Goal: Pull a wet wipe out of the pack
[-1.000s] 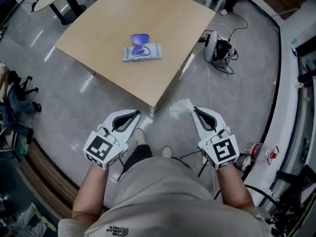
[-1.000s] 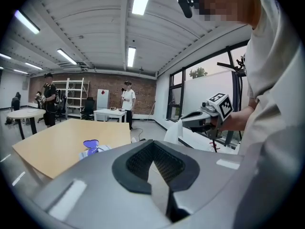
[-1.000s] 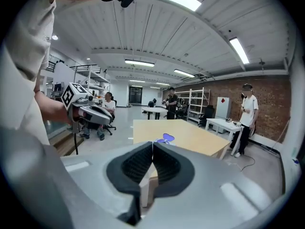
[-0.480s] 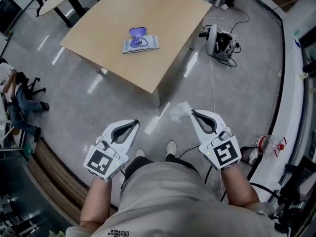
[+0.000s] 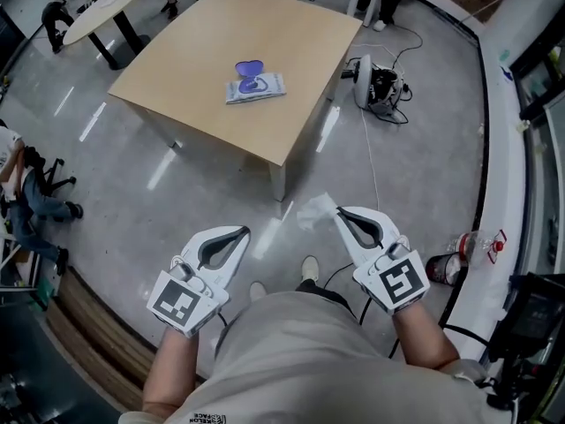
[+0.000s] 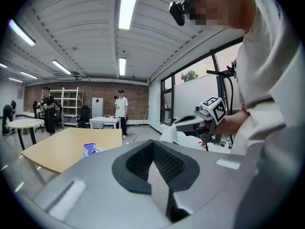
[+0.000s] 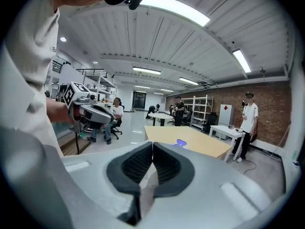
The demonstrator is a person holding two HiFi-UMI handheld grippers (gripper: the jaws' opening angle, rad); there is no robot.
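Head view looks steeply down; gripper views face level, seemingly sharing the far table (image 5: 221, 34).

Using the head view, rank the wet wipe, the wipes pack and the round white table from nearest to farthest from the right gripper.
1. wet wipe: held between the jaws of the right gripper.
2. wipes pack: on the tan table, ahead-left.
3. round white table: far left, beyond that.

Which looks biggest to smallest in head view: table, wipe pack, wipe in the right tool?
1. table
2. pack
3. wipe, close to the pack; it's crumpled and nearer the camera, so 2 versus 3 is unsure.
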